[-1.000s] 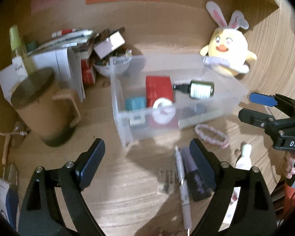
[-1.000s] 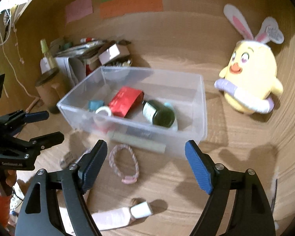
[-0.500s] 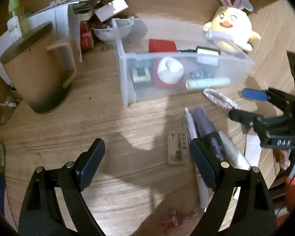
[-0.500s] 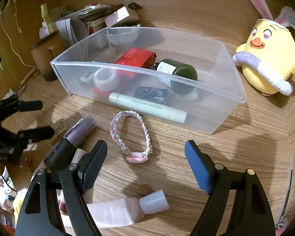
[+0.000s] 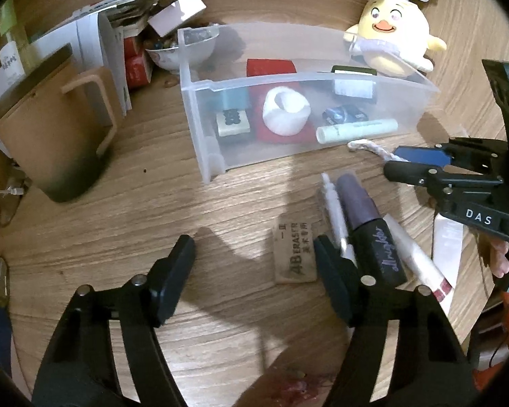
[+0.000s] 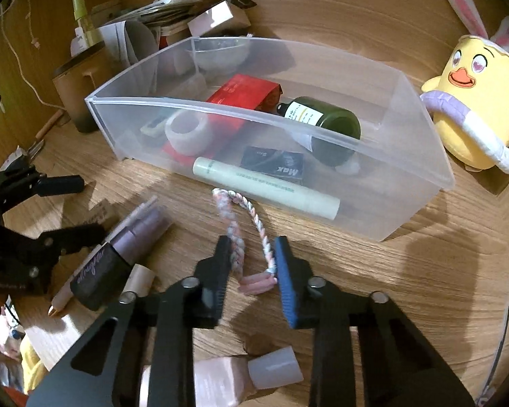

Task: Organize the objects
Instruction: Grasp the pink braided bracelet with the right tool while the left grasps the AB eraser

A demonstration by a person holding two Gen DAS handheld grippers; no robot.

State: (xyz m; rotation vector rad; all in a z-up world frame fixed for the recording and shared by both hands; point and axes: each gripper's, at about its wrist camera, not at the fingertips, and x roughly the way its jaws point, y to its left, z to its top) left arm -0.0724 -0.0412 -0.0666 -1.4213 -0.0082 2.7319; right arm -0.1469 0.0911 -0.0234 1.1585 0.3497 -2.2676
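The right tongs (image 6: pixel 251 264) have just been closing and are pinched on the braided bracelet (image 6: pixel 236 224), whose pink clasp end is squeezed between the pads while its loop lies on the desk (image 6: pixel 407 288) toward 12 o'clock, touching the front wall of the clear bin (image 6: pixel 322 183). Inside the bin a red box (image 6: pixel 244 93), a white tape roll (image 6: pixel 186 132), a dark green bottle (image 6: pixel 329 125), a pale green tube (image 6: pixel 264 190) and a small dark packet (image 6: pixel 275 166) are seen. A pink tube (image 6: pixel 227 380) lies on the desk at 6 o'clock, under the right tongs. The left tongs (image 5: pixel 254 274) have just been narrowing yet are spread — nothing is gripped between them; bare desk and part of a wooden eraser tag (image 5: pixel 293 254) show in the gap. Just beyond the tongs' right finger, at about 2 o'clock, a white pen (image 5: pixel 336 217) and a purple tube (image 5: pixel 370 227) lie side by side. A brown mug (image 5: pixel 51 135) stands at 10 o'clock in the left view, and a yellow plush (image 5: pixel 393 44) sits at 1 o'clock behind the bin.
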